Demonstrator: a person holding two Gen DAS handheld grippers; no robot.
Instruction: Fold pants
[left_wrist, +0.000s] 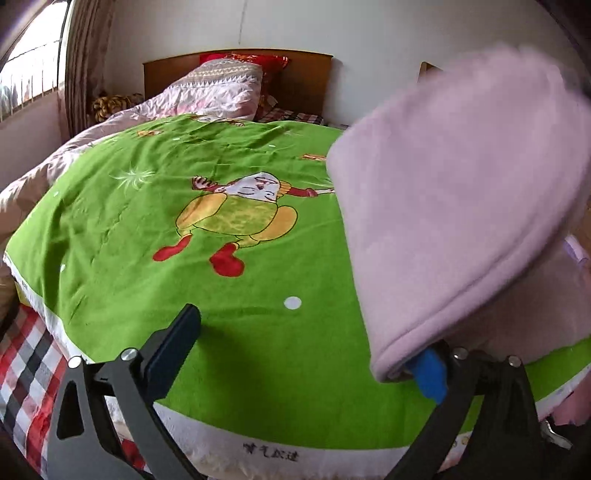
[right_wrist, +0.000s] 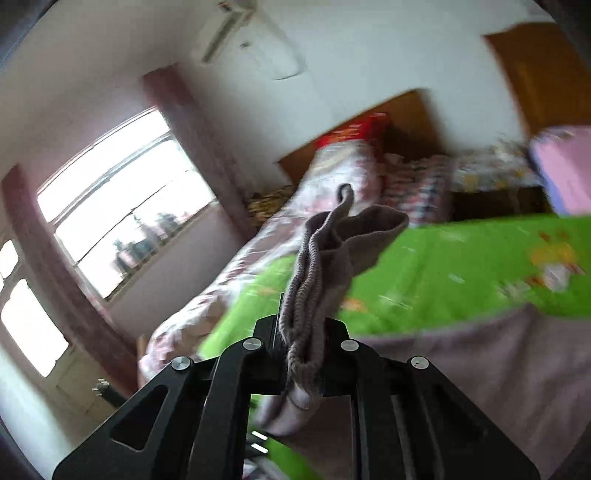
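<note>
One pair of pink pants (left_wrist: 458, 206) hung over a green blanket (left_wrist: 221, 295) — the right gripper (right_wrist: 301, 354) pinched its ribbed edge tight. The left gripper (left_wrist: 306, 354) gaped wide, one blue pad under the hem.

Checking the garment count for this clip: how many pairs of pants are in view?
1. The pink pants hang at the green blanket's right side, their ribbed edge pinched in the right gripper. Others may be hidden.
</note>
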